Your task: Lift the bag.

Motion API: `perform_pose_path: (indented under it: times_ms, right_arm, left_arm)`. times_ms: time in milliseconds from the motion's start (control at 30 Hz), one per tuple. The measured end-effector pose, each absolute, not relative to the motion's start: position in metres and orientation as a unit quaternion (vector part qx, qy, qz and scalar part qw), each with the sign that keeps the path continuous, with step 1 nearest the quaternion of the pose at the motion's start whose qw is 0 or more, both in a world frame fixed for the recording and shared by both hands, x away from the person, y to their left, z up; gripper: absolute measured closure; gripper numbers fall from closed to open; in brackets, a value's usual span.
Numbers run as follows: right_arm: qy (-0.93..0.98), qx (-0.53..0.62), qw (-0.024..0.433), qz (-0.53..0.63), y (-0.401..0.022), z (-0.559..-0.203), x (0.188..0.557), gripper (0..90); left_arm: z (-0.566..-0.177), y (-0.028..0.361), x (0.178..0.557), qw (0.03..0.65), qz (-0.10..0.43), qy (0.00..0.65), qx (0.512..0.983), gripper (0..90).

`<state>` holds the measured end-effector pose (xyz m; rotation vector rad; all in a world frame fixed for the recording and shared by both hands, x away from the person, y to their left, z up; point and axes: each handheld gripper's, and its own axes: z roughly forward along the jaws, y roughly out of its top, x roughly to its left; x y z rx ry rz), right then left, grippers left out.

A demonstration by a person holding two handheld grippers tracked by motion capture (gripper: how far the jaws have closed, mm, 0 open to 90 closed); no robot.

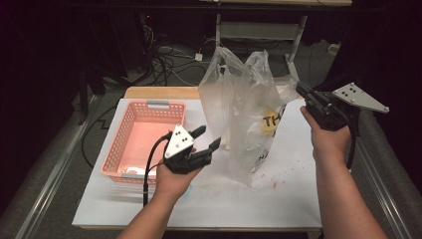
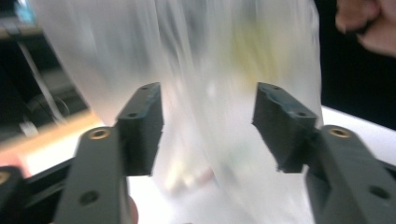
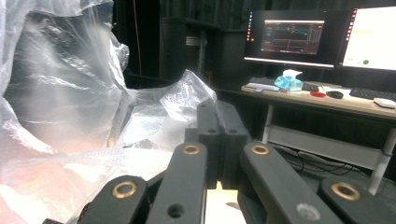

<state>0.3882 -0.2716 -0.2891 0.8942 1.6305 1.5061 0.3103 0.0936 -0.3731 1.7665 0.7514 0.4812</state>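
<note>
Right gripper (image 1: 300,89) apparently pinching plastic bag (image 1: 244,114), left gripper (image 1: 209,138) parted

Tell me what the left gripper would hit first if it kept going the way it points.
Most likely the clear plastic bag: the left gripper, jaws open, faces it with nothing between, though depth is unclear.

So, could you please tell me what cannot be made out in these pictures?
- High view: the plastic bag print is cut by folds, unreadable.
- Left gripper view: the bag's contents are motion-blurred behind the open left gripper.
- Right gripper view: whether the shut right gripper pinches film is hidden by its pads.
- High view: the basket floor nearest the person is hidden by its wall.
</note>
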Motion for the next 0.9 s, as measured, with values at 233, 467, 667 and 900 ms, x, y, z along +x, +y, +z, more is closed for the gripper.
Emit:
perform_pose_path:
  times_ms: [233, 467, 667, 900]
  right_arm:
    - [0.636, 0.34, 0.367, 0.588, -0.272, -0.284, 0.381, 90.0]
    - [0.64, 0.33, 0.362, 0.591, -0.274, -0.281, 0.375, 89.0]
    - [0.642, 0.319, 0.349, 0.603, -0.283, -0.281, 0.363, 77.7]
    - [0.668, 0.318, 0.328, 0.587, -0.288, -0.303, 0.355, 58.4]
  left_arm:
    - [-0.442, 0.079, 0.292, 0.5, 0.154, 0.304, 0.796, 26.6]
    - [-0.472, 0.071, 0.298, 0.47, 0.147, 0.306, 0.815, 21.0]
    - [-0.479, 0.07, 0.305, 0.46, 0.15, 0.317, 0.816, 13.2]
    - [-0.482, 0.07, 0.307, 0.463, 0.148, 0.33, 0.809, 0.0]
